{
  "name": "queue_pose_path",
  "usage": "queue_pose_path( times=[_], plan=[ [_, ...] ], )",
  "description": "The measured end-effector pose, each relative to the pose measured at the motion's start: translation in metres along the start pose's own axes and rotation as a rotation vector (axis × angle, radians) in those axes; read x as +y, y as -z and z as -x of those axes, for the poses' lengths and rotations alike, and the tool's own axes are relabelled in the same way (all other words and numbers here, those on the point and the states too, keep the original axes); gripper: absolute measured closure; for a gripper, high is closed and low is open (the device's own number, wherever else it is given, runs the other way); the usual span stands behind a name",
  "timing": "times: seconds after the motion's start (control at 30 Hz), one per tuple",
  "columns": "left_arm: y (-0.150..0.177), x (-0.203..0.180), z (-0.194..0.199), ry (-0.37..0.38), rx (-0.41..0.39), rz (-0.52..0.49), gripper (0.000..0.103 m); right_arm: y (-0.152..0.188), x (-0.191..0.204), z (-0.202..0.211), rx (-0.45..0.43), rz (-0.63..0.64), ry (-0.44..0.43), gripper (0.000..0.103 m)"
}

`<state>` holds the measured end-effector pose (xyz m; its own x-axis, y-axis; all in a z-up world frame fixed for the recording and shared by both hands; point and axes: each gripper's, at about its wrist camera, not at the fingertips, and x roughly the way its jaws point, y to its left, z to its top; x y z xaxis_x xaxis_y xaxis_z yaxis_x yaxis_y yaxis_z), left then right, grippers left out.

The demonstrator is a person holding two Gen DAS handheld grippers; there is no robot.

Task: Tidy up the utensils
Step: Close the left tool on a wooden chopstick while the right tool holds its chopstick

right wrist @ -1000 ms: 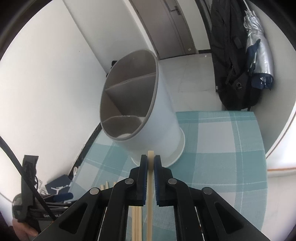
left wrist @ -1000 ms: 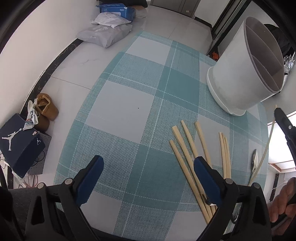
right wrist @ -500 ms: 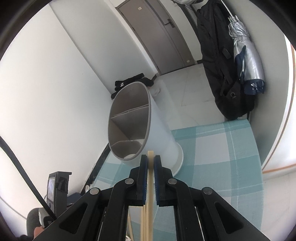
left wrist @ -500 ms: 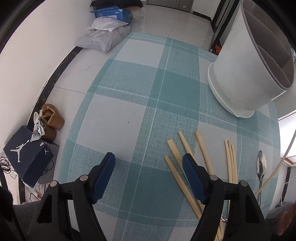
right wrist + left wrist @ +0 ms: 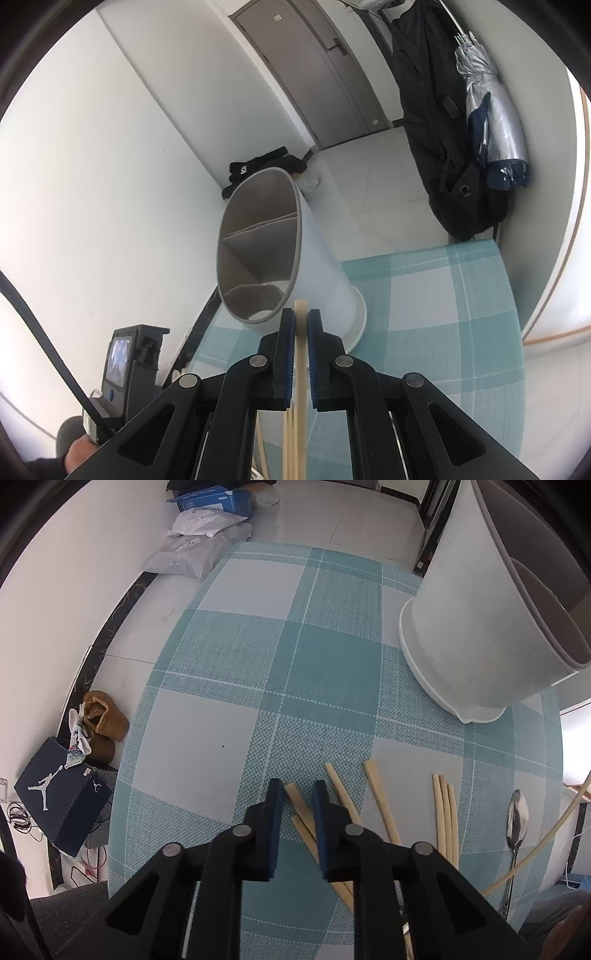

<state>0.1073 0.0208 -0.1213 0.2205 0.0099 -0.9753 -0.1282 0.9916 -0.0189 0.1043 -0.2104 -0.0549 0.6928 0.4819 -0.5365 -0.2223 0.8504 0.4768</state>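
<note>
my left gripper [image 5: 298,794] points down at the surface [image 5: 229,738], its fingers closing around a chopstick [image 5: 301,810] between them; i can't tell whether the pads touch it yet. more chopsticks [image 5: 445,816] and a spoon [image 5: 516,823] lie toward 3 o'clock. my right gripper [image 5: 301,325] pinches a chopstick [image 5: 300,369], with the divided holder [image 5: 266,251] at 12 o'clock. i'd aim the tip above the nearest compartment before letting go, and lift the left only once its pinch is firm.
</note>
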Motion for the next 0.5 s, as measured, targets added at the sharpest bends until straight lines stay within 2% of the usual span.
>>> queue_pose_path(
  times=[0.27, 0.37, 0.5],
  plan=[
    [-0.003, 0.002, 0.000, 0.004, -0.013, 0.047, 0.100, 0.000, 0.002, 0.000, 0.001, 0.007, 0.013, 0.097],
    [-0.005, 0.006, 0.002, 0.037, -0.023, 0.071, 0.100, 0.000, 0.003, 0.000, -0.001, 0.012, 0.014, 0.097],
    [-0.010, 0.010, 0.011, 0.085, -0.078, 0.097, 0.100, 0.001, 0.005, 0.001, -0.006, 0.026, 0.018, 0.097]
  ],
)
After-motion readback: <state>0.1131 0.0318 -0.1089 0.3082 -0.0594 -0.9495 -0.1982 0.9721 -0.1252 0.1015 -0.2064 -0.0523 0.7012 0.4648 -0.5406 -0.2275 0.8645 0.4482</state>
